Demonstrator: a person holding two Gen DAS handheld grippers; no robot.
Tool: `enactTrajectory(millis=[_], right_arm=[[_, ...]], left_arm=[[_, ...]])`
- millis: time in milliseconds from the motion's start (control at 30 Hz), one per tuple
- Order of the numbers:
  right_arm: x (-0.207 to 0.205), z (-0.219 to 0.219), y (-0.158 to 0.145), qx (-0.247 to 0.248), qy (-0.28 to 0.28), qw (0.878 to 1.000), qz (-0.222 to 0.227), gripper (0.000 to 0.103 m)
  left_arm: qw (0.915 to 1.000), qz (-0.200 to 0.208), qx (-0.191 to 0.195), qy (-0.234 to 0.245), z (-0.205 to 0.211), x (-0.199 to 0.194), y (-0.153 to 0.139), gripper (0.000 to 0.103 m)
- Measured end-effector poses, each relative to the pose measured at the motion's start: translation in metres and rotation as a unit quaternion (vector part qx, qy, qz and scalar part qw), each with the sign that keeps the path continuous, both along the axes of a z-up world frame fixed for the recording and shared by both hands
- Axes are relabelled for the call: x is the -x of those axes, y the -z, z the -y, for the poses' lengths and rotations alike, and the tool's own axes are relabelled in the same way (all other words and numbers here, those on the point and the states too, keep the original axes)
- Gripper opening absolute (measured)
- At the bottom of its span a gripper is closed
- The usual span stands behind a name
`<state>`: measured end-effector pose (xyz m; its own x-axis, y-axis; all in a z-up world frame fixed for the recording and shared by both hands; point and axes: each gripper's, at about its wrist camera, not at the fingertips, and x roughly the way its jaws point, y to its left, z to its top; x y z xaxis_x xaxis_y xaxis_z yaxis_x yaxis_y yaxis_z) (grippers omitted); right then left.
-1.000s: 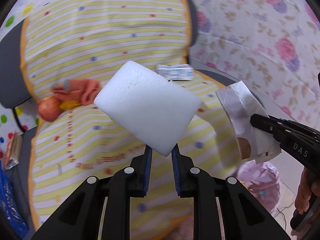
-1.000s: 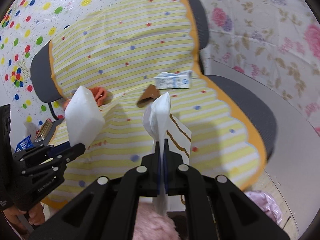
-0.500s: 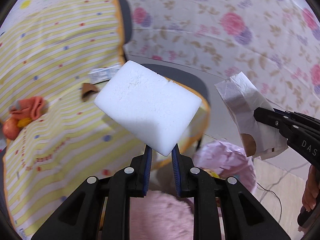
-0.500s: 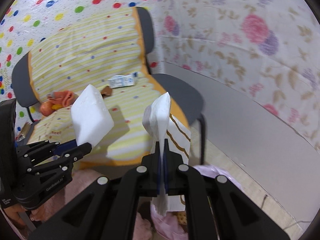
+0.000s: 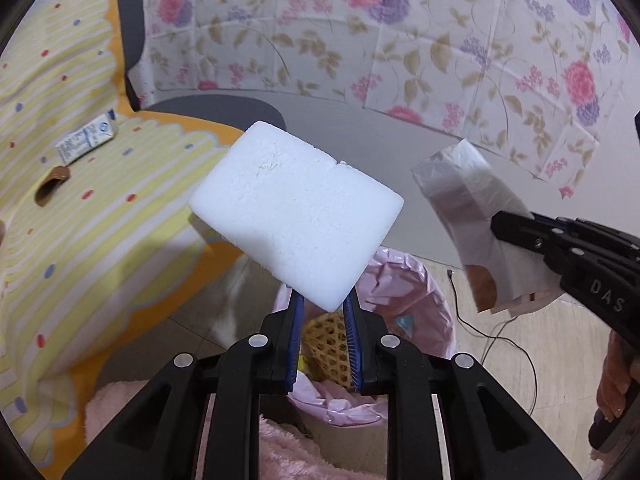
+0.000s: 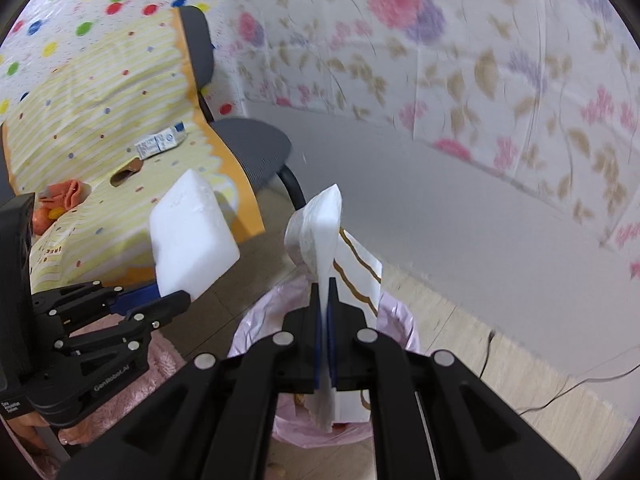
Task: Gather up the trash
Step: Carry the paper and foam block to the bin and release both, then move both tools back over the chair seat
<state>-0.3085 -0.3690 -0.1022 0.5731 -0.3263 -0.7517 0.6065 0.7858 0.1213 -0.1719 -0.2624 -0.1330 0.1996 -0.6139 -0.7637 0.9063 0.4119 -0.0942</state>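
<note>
left gripper (image 5: pixel 322 300): pinching foam block (image 5: pixel 296 220) by one corner; could pivot loose.
right gripper (image 6: pixel 325 300): clamped on paper wrapper (image 6: pixel 320 236); bin (image 5: pixel 404 280) below, may snag.

White foam block (image 5: pixel 296 224) and crumpled paper bag (image 5: pixel 472 216) held above pink-lined bin (image 5: pixel 404 284).

White foam block (image 5: pixel 296 224), pink bin liner (image 5: pixel 404 292), yellow-striped dotted chair cover (image 5: pixel 80 208), floral wall covering (image 5: pixel 400 40)

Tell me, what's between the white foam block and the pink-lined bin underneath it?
Only the left gripper itself, its blue-padded fingers clamped on the foam block. Otherwise it is open air down to the bin, as the left wrist view shows.
</note>
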Motion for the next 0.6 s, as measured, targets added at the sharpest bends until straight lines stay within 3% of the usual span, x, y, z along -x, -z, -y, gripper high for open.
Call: enactTrajectory(millis=[200,267,300,333,400,600], right_arm=[[-0.009,0.019,0.025,-0.040,0.000,0.999,-0.005,0.004],[-0.011,0.022,0.029,-0.044,0.001,0.999,-0.006,0.007],[-0.013,0.023,0.031,-0.046,0.002,0.999,-0.007,0.012],[-0.014,0.026,0.035,-0.052,0.006,0.999,-0.010,0.020],[-0.015,0.029,0.038,-0.060,0.008,0.998,-0.009,0.029],[-0.008,0.029,0.027,-0.048,0.019,0.999,-0.003,0.030]], left_arm=[[0.9998,-0.018,-0.011,0.007,0.021,-0.009,0.010,0.027],[0.9997,-0.021,-0.015,0.007,0.027,-0.010,0.013,0.036],[0.9996,-0.022,-0.017,0.006,0.028,-0.011,0.014,0.050],[0.9996,-0.023,-0.017,0.005,0.029,-0.012,0.015,0.055],[0.9995,-0.025,-0.019,0.001,0.028,-0.015,0.017,0.055],[0.9993,-0.015,-0.015,-0.032,0.009,-0.025,0.004,0.058]])
